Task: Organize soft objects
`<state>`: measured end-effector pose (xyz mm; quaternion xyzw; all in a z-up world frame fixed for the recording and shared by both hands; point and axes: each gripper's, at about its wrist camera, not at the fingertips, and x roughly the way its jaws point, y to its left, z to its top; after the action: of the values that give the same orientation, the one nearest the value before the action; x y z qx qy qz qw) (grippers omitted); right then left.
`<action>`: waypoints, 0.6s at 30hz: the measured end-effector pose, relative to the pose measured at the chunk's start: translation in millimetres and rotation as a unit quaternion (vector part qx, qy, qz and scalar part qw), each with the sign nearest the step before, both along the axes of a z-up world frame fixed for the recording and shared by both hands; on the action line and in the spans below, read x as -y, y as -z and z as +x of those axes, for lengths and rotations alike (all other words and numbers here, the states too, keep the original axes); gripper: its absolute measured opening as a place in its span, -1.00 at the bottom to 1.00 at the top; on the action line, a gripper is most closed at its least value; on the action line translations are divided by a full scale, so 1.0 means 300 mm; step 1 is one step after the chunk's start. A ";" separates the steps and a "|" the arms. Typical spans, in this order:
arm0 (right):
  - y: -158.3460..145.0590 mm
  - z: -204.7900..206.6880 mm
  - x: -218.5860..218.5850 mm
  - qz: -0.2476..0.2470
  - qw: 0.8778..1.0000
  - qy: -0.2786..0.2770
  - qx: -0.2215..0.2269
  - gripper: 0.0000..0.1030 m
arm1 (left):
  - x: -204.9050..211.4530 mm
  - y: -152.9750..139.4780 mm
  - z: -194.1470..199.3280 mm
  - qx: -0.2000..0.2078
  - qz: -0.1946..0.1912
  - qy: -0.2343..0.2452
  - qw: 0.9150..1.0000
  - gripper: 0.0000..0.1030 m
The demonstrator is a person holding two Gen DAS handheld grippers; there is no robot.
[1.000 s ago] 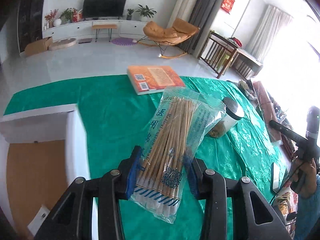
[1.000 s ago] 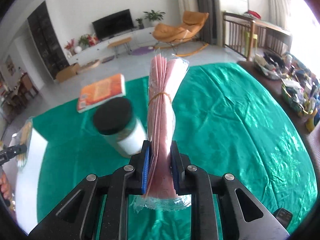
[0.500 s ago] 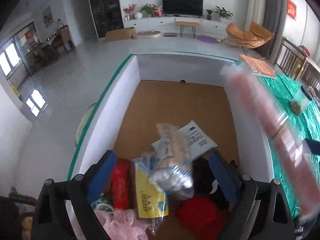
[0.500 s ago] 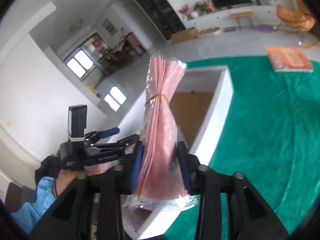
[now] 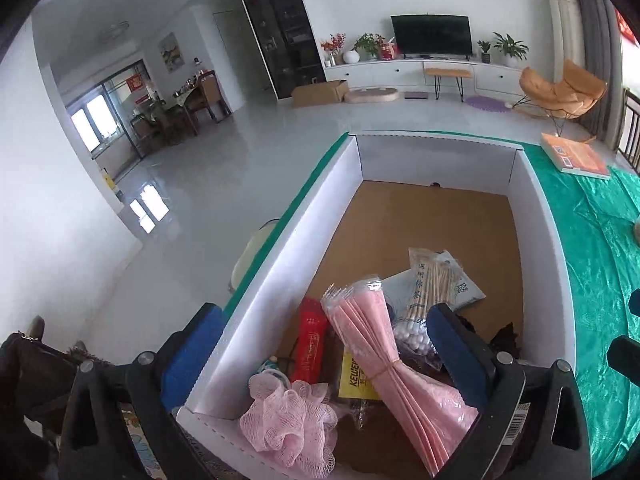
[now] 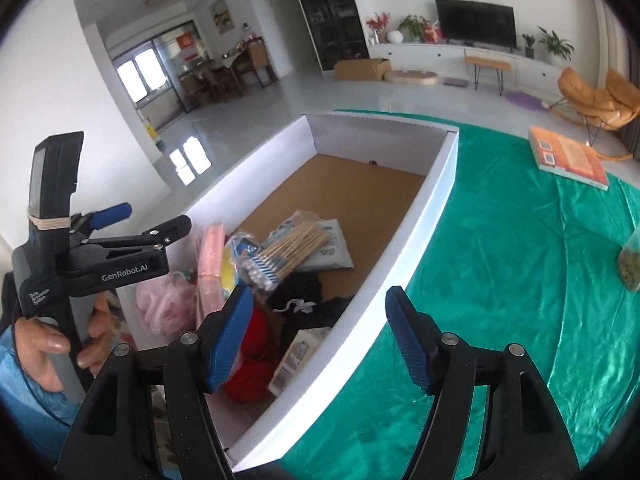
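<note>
One white-walled cardboard box (image 5: 544,216) with a brown floor stands on the table, which is draped in a shiny green cloth (image 6: 500,280). In it lie one pink fan-folded paper bundle in clear wrap (image 5: 384,356), tied at the middle by an elastic band; one clear pack of wooden cotton swabs (image 5: 426,292); one pink mesh bath puff (image 5: 288,416); one red tube-shaped packet (image 5: 312,340); one yellow printed packet (image 5: 354,374); one flat pale printed pouch (image 6: 332,248); one red soft lump (image 6: 252,360); and some black fabric (image 6: 304,292) — all heaped at the near end, the far half of the floor bare. The swab pack rests on the pale pouch, and the pink bundle lies across the yellow packet.

The left claw (image 5: 328,360) hangs over the near end of the box, its jaws opening and very wide, the blue pads touching nothing; the pink bundle and the red packet lie below and between them. The right claw (image 6: 320,336) straddles the box's right wall, its jaws opening too, nothing gripped. A hand (image 6: 52,344) in a blue sleeve holds the left tool.

On the cloth outside the box: one orange book (image 6: 568,158) and, at the edge of view, one clear jar of greenish bits (image 6: 630,264).

Beyond — a bright living room with pale glossy floor tiles, one dark television (image 5: 432,36) on a long white cabinet, several potted plants, one orange rocking chair (image 5: 560,88), one brown carton on the floor.
</note>
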<state>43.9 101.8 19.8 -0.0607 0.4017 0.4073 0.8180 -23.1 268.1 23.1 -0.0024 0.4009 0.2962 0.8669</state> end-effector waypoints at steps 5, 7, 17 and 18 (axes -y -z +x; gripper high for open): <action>-0.010 -0.017 -0.017 -0.025 1.000 0.000 0.008 0.40 | 0.030 -0.024 -0.041 0.032 0.017 -0.004 0.999 0.96; -0.008 -0.016 -0.028 -0.035 0.999 0.002 0.012 0.40 | 0.035 -0.025 -0.040 0.029 0.006 -0.001 1.000 0.96; -0.028 -0.069 -0.072 -0.070 0.997 -0.008 0.034 0.42 | 0.037 -0.042 -0.049 0.029 -0.029 0.002 0.999 0.96; -0.027 -0.072 -0.075 -0.073 0.997 -0.008 0.035 0.42 | 0.035 -0.046 -0.054 0.032 -0.030 0.001 0.999 0.96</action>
<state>22.3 124.4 28.1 -0.1380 0.4011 0.3808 0.8216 -39.2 257.4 36.9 -0.0378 0.3818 0.2827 0.8791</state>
